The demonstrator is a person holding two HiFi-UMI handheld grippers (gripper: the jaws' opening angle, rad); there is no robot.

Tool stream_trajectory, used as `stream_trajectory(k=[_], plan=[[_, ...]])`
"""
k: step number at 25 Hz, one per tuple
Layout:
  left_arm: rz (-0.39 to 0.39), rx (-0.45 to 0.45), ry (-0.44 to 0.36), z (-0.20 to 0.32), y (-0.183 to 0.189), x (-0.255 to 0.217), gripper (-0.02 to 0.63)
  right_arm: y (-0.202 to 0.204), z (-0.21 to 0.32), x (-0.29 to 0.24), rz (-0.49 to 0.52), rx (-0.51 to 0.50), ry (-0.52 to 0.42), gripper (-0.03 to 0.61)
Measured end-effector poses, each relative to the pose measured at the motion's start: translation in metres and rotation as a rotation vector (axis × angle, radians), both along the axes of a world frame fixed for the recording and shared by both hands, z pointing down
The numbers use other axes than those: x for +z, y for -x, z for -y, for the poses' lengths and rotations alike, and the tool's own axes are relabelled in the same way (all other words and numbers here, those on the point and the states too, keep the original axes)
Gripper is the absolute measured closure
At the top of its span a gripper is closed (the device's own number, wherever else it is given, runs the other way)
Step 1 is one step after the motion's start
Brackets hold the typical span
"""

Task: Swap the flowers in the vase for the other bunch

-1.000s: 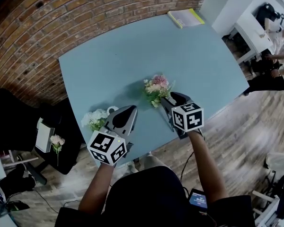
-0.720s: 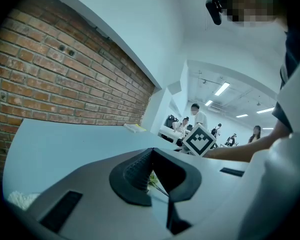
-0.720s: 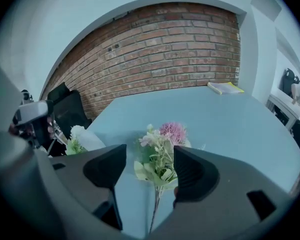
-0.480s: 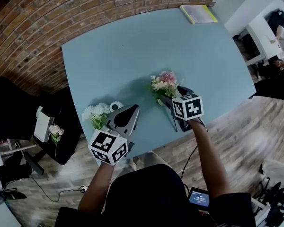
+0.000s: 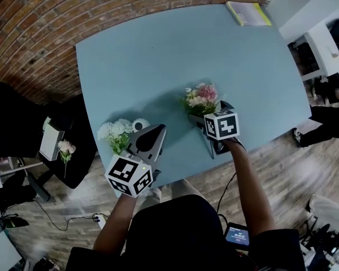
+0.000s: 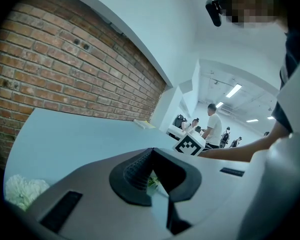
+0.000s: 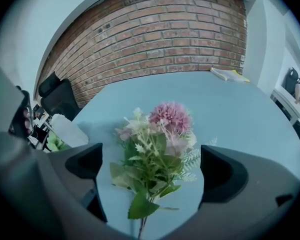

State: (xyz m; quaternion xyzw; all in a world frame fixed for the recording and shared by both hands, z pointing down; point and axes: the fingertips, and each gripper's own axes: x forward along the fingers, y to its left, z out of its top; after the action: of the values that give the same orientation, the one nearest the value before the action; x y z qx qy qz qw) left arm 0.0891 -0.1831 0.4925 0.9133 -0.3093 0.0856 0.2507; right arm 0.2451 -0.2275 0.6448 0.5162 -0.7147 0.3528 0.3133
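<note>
Pink bunch (image 5: 201,99) on desk (image 5: 158,55), right gripper (image 7: 152,169) jaws just opened wide round it; left gripper (image 6: 151,159) shut. I think vase (image 5: 139,125) refill remains.

In the head view the left gripper (image 5: 158,130) covers most of the vase (image 5: 139,125), and only a white rim shows. The right gripper (image 5: 211,114) hides the stems of the pink bunch (image 5: 202,97). In the left gripper view the edge crops the white flowers (image 6: 21,192). The green scrap (image 6: 151,181) between the closed fingers (image 6: 135,176) is too small to identify.
</note>
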Motion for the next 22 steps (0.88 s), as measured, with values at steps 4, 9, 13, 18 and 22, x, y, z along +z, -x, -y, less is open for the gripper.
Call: stream_trajectory(k=[4, 9, 13, 18, 22], plan=[[0.002, -0.009, 0.016, 0.003, -0.002, 0.006, 0.604, -0.006, 0.006, 0.012, -0.014, 0.003, 0.018, 0.000], [0.015, -0.023, 0.025, 0.007, -0.004, 0.013, 0.604, -0.006, 0.012, 0.028, -0.013, -0.022, 0.054, 0.000], [0.014, -0.044, 0.037, 0.008, 0.001, 0.018, 0.604, -0.001, 0.014, 0.039, -0.029, -0.049, 0.078, 0.000], [0.019, -0.025, 0.047, 0.007, -0.005, 0.024, 0.604, 0.000, 0.016, 0.046, -0.038, -0.052, 0.086, 0.002], [0.019, -0.020, 0.053, 0.007, -0.011, 0.027, 0.604, 0.002, 0.017, 0.053, -0.022, -0.049, 0.093, 0.002]])
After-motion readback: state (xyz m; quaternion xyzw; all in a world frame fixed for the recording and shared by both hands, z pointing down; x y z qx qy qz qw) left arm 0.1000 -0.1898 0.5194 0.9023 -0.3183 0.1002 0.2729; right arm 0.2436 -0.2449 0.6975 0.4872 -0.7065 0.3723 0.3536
